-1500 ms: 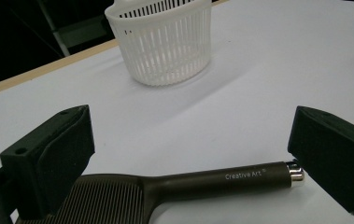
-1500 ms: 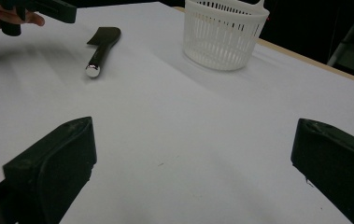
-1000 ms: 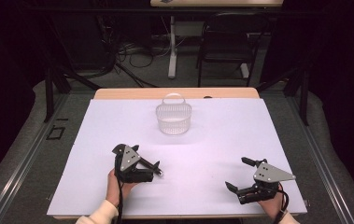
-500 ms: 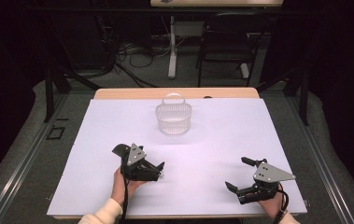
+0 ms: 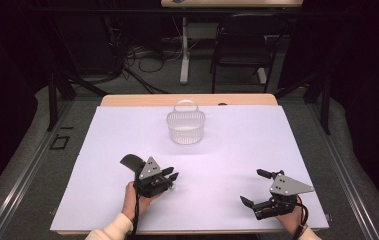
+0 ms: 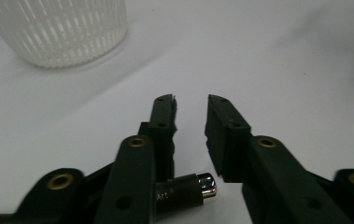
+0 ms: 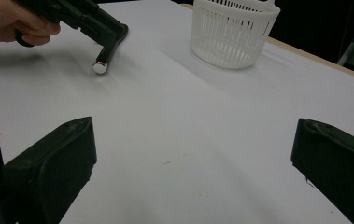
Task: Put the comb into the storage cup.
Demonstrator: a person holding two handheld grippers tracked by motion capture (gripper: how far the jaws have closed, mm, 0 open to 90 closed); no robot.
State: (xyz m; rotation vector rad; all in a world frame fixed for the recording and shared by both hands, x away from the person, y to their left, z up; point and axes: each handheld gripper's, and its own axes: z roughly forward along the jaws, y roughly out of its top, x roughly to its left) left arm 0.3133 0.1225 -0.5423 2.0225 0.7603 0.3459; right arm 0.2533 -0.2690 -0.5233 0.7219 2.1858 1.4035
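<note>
white basket [image 5: 186, 127] looks empty; l gripper [image 5: 172, 176] just closed onto black pen [image 6: 184, 189]; r gripper [image 5: 253, 187] wide open, holding nothing.

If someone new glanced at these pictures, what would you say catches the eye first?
Probably the white slatted basket, standing alone toward the far side of the pale table. Next comes the left gripper at the near left, whose jaws have just been closing on a dark tube with a shiny silver end. The right gripper rests wide open at the near right.
</note>
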